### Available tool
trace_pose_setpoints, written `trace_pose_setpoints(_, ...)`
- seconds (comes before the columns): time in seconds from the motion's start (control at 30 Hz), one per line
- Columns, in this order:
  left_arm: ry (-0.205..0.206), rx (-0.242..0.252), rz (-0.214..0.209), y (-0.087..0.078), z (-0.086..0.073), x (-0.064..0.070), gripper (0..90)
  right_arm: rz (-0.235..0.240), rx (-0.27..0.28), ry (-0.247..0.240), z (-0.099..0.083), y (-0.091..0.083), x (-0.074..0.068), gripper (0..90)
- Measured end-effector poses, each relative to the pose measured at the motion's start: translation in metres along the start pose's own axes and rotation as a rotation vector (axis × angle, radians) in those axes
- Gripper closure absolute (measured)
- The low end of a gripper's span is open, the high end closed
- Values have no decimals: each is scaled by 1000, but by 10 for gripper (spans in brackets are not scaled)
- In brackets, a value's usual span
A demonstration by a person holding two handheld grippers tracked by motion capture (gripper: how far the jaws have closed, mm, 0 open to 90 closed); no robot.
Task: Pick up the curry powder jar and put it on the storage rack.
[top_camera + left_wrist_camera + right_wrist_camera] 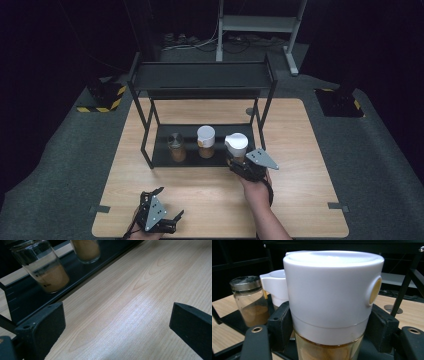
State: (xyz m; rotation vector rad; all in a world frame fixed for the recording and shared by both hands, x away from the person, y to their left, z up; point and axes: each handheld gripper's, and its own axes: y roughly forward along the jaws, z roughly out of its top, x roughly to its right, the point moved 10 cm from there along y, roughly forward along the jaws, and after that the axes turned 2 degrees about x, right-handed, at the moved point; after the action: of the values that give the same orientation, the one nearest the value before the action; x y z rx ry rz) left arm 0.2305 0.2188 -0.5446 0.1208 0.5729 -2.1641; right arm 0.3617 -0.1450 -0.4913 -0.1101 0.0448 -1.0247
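1. Right now the right gripper (239, 162) has its jaws closed on a white-capped jar (237, 145), one on each side just under the cap; in the right gripper view the jar (332, 297) stands upright between them, brown contents showing through the glass.
2. That jar is at the right front edge of the rack (200, 77)'s bottom shelf; whether it rests on the shelf I cannot tell.
3. Beside it on the shelf stand a second white-capped jar (206, 141) and, further left, a metal-lidded jar (176, 147).
4. Meanwhile the left gripper (167, 207) sits low at the table (300, 150)'s near edge, jaws spread wide with bare wood between them, holding nothing.
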Motion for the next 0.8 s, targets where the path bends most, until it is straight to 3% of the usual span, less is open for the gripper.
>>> trace_pose_setpoints(0.8, -7, 16, -3, -2, -1, -1, 8, -49, -24, -2, -4, 32, -1, 304)
